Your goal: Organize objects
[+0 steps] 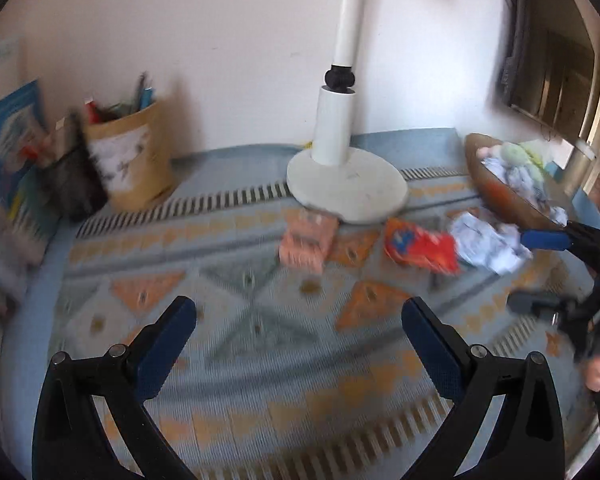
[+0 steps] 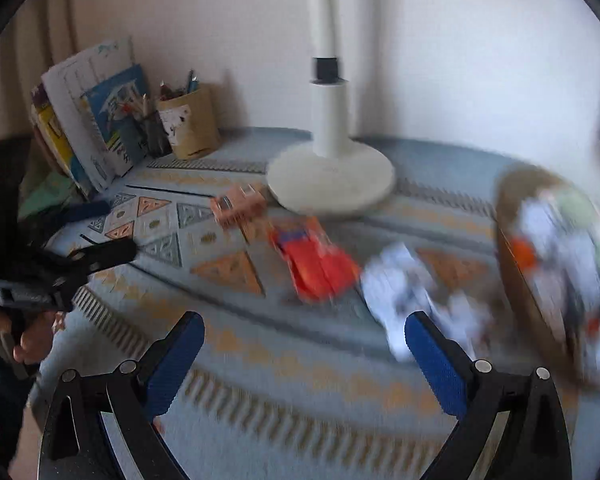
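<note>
Currently both grippers are spread wide and hold nothing: the left gripper [image 1: 299, 322] and right gripper [image 2: 305, 338] hover above a patterned blue-and-orange rug [image 1: 260, 320]. Landmark: the white lamp base [image 1: 347, 186] by the pale wall [image 1: 180, 40]. Directly in front of the base lie a pink packet [image 1: 309, 240], a red packet [image 1: 420, 247] and crumpled white paper [image 1: 486, 242]. Right of the base, a brown bowl [image 2: 512, 256] holds more items. Left of the base stand a paper pencil bag [image 1: 130, 160] and books [image 2: 88, 120].
</note>
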`<state>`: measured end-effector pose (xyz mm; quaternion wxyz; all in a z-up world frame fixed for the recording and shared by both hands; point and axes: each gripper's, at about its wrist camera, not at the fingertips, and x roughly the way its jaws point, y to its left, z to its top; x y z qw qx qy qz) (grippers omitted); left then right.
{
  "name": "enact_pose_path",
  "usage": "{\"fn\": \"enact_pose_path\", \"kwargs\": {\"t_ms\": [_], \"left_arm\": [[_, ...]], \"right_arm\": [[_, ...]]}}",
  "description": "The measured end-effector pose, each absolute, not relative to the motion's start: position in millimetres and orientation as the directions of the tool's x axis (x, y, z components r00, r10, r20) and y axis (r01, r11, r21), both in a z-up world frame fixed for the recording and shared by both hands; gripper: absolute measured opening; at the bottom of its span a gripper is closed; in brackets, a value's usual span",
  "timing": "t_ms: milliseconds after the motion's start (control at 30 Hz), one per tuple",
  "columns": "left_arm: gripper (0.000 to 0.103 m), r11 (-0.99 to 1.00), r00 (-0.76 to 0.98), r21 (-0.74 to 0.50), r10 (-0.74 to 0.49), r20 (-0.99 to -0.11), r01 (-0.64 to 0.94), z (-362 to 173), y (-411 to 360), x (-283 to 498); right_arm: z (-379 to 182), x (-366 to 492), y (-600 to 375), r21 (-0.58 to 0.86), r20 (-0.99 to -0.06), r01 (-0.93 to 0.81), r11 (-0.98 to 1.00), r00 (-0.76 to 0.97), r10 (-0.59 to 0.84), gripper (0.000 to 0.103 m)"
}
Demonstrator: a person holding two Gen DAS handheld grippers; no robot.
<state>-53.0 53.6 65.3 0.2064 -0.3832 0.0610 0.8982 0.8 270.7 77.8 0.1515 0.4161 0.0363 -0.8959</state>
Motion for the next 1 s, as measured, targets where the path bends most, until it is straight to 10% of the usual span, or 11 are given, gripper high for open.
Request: {"fn": "enact_pose_path", "kwargs": {"t_ms": [300,533,700,1000], "left_arm": [[0.094,-0.854,-0.526,-0.002,0.323,-0.787,-0.52,20.9,101.7,-126.8],[0.041,-0.854,-0.531,0.019,0.306,-0.79,-0.519,11.7,114.6,-127.7],[0.037,-0.873,-0.552,0.017,0.293,-0.781,-0.488,18.8,106.7,-111.4],[0.037,-0.906,-0.613,-0.031,0.311,-0.726,-0.423,53.8,61.8,-12.3]], "right_arm": [[35.0,-65.9,246.9,-0.077,-0.805,0.351,-0.933,-0.574,-0.15,0.091],[22.3,-84.2,240.7,-0.083,-0.828,0.381,-0.921,-0.541,-0.149,0.075],[26.4,-88.3,253.2,0.027,-0.823,0.372,-0.928,-0.518,-0.232,0.036],[61.0,-0.5,256.7,0.192,-0.772,0.357,-0.914,-0.52,-0.365,0.034]]}}
